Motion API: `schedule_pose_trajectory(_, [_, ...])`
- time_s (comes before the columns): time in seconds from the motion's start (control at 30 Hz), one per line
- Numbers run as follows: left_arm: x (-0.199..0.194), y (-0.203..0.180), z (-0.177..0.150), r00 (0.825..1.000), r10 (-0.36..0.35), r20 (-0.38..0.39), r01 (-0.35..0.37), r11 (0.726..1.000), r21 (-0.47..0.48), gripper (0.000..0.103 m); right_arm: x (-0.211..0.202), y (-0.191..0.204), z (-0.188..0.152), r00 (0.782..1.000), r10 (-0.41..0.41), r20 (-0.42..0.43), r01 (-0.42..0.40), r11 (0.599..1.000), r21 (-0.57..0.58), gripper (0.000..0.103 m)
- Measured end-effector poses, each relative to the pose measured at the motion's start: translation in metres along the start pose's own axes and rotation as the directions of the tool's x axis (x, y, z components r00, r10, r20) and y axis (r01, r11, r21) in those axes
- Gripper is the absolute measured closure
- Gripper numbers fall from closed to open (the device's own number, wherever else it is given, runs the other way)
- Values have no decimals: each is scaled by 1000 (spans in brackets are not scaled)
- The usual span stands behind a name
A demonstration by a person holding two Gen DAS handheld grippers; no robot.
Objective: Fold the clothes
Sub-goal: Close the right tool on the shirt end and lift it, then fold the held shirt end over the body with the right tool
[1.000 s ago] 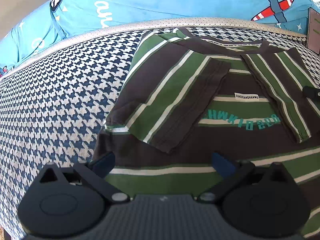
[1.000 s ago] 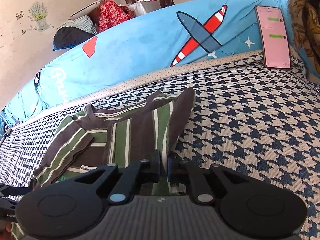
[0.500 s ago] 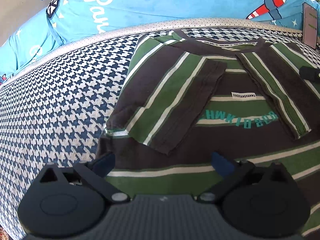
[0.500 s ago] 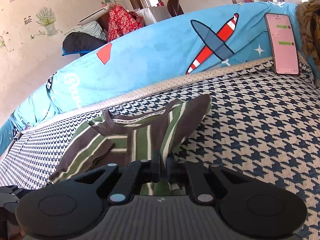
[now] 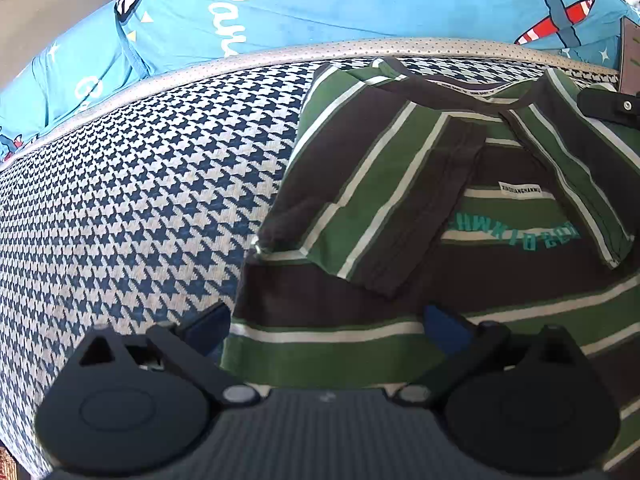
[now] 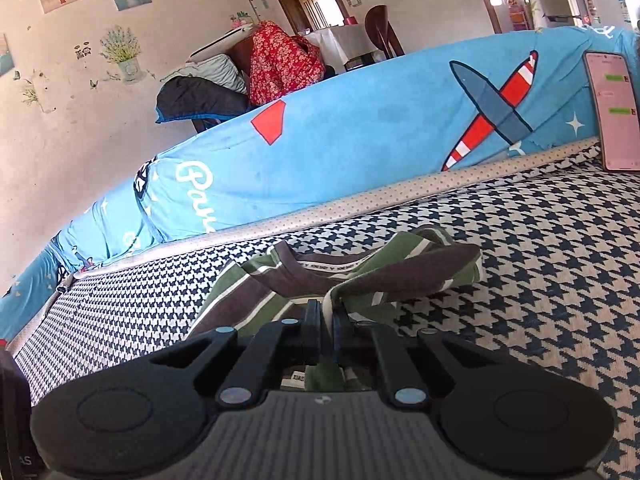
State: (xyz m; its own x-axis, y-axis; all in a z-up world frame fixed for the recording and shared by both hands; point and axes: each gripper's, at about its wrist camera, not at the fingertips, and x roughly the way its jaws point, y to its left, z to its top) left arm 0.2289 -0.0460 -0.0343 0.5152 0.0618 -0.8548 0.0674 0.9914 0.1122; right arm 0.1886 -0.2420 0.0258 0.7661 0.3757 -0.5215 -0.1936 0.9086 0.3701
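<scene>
A brown, green and white striped T-shirt (image 5: 420, 200) lies on the houndstooth sofa seat (image 5: 140, 208), collar toward the backrest, its left sleeve folded in over the chest. My left gripper (image 5: 326, 324) hovers open over the shirt's lower left part, holding nothing. In the right wrist view the same shirt (image 6: 352, 280) is bunched up, and my right gripper (image 6: 326, 322) is shut on a fold of its right side, lifted toward the collar. The right gripper's tip shows at the edge of the left wrist view (image 5: 612, 106).
A blue cushion cover (image 6: 360, 136) with a red-striped plane print forms the backrest. A phone (image 6: 612, 112) with a lit screen leans against it at the far right. Bare houndstooth seat (image 6: 560, 260) spreads right of the shirt. A chair piled with clothes (image 6: 276, 60) stands behind the sofa.
My right gripper has carried the shirt's right side further toward the collar, bunching it. The left gripper has drifted slightly left and stays open.
</scene>
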Motion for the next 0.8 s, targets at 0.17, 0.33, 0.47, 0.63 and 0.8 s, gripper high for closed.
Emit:
schedule_pose_trajectory(0.17, [-6,16,-7,1000,-1,-1,1,1000,-26,0,9,19,-1,1000,29,-4,-29,999,-20,96])
schedule_pose_trajectory(0.33, [-20,39,-14,1000,2,7,-2,997,-72,0,17,42,0,999,53,11,-52,997,-51,96])
schedule_pose_trajectory(0.47, [-30,58,-20,1000,6,9,-5,994,-112,0,24,63,0,996,86,15,-84,994,-76,96])
schedule_pose_trajectory(0.63, [-39,81,-30,1000,24,2,-24,989,-144,0,44,92,-5,992,127,3,-126,987,-102,96])
schedule_pose_trajectory(0.8, [-41,94,-37,999,28,-17,-31,984,-176,0,67,113,-15,990,142,-19,-144,981,-127,96])
